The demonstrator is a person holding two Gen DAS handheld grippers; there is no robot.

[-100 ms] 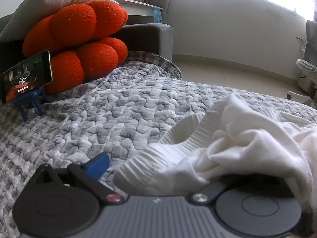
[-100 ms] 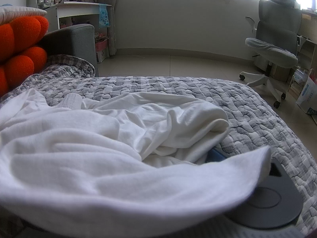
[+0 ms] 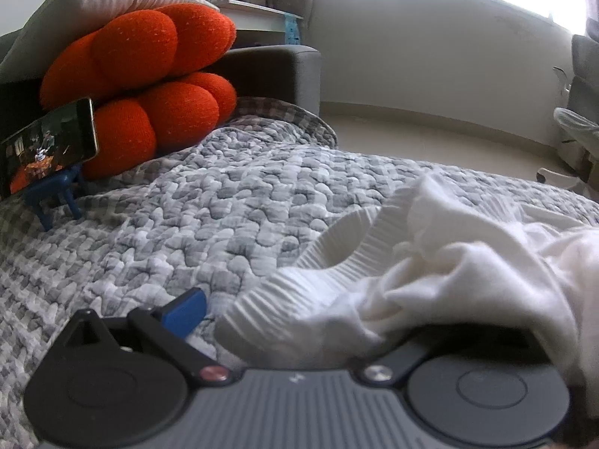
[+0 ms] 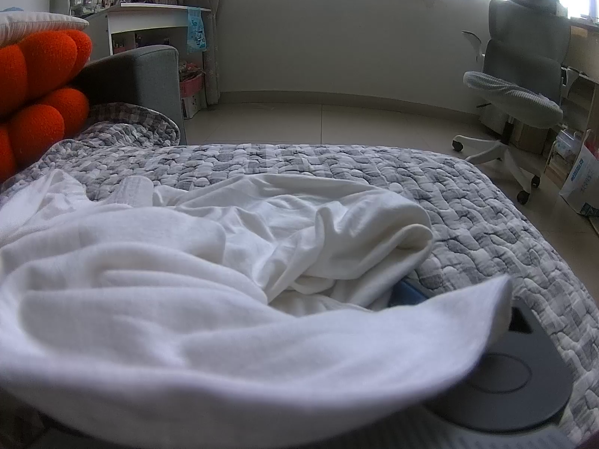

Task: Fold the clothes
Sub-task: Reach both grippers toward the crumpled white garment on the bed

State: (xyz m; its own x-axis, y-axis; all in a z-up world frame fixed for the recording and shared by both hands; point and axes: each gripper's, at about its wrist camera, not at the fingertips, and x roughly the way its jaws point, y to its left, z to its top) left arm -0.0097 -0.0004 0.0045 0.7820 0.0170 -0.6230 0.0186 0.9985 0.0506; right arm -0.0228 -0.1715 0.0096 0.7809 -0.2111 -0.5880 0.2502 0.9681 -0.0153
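Comparing with a tenth of a second ago: almost nothing has changed. White garment (image 3: 468,273) keeps the same crumpled heap on the grey quilt (image 3: 209,209), same folds, same ribbed cuff (image 3: 325,258) curling just ahead of the left gripper (image 3: 284,321). Both views keep the same framing, so neither tool has really shifted.

Left gripper: its left blue finger (image 3: 185,312) stands clear on the quilt, well off to the left of the cuff; the right finger is buried under cloth. Spread wide, pinching nothing I can see.

Right gripper (image 4: 374,321): garment (image 4: 232,262) draped over its front and body, only a sliver of blue fingertip (image 4: 406,293) showing ahead-right. Can't tell whether its fingers are apart or nipping the fabric.

Meaning for the task: a pause, no fold made in this instant. Garment is bunched, not flat, not folded. Orange cushion (image 3: 149,86) and phone (image 3: 48,149) far ahead-left, irrelevant.
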